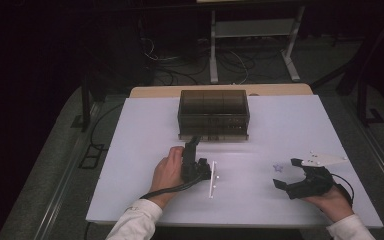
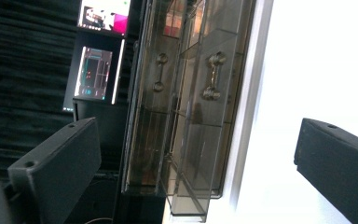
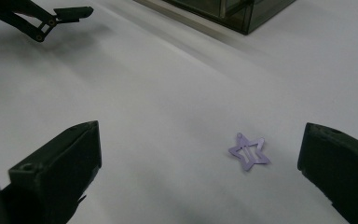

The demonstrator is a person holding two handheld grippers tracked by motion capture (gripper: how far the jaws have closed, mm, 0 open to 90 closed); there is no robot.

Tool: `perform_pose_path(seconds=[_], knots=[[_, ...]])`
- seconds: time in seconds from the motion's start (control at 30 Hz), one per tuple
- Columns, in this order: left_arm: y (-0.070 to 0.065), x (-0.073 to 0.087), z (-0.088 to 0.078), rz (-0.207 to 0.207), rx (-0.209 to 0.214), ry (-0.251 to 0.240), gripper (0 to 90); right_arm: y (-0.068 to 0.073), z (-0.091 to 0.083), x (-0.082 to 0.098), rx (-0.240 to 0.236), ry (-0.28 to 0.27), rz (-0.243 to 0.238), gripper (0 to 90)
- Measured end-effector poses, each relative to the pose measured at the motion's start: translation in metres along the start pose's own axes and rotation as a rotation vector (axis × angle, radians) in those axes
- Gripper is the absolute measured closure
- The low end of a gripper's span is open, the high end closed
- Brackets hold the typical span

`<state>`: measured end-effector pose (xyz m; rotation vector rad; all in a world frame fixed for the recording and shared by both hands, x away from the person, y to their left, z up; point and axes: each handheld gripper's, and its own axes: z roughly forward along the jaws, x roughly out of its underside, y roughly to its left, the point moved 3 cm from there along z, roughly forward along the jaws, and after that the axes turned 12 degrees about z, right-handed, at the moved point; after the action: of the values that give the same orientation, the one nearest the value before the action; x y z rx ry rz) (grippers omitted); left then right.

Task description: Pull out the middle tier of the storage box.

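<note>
A smoky see-through drawer box (image 1: 213,112) stands at the back middle of the white table (image 1: 130,165). My left gripper (image 1: 194,144), rolled onto its side, points at the box's lower front. Its jaws stand wide apart with nothing between them, and the left gripper view shows the box (image 2: 186,116) with its small metal drawer handles (image 2: 213,77) between my left gripper's (image 2: 196,144) jaws. A small purple star-shaped hair clip (image 1: 279,167) lies flat on the table. My right gripper (image 1: 286,173) is open just behind it, with the clip (image 3: 248,152) lying between the jaws of this gripper (image 3: 198,144), nearer the right one and untouched.
The box's bottom drawer (image 1: 212,136) juts slightly forward of the rest. In the right gripper view, a jaw of the left gripper (image 3: 60,16) shows at the upper left and a corner of the box (image 3: 228,11) at the top. Table legs and cables (image 1: 250,55) lie beyond the table.
</note>
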<state>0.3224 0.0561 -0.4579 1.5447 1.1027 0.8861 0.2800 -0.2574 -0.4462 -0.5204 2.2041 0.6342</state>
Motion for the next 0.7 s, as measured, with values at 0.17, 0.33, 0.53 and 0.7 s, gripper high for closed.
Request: perform_pose_path(seconds=[0.17, 0.33, 0.53, 0.7], knots=[[0.0008, -0.0001, 0.0009, -0.053, 0.016, -0.013, 0.3, 0.0000, 0.0002, 0.0000, 0.001, 0.000, -0.001, 0.0], [0.0012, -0.0007, 0.0010, -0.094, 0.032, -0.020, 0.0, 0.0000, 0.0001, 0.0001, 0.001, 0.000, -0.001, 0.0], [0.0012, -0.0009, 0.0014, -0.129, 0.049, -0.027, 0.0, -0.0002, -0.0001, 0.0002, 0.001, -0.001, -0.002, 0.0], [0.0011, -0.0012, 0.0018, -0.154, 0.062, -0.031, 0.0, -0.0001, 0.0000, 0.0004, 0.002, -0.001, -0.004, 0.0]])
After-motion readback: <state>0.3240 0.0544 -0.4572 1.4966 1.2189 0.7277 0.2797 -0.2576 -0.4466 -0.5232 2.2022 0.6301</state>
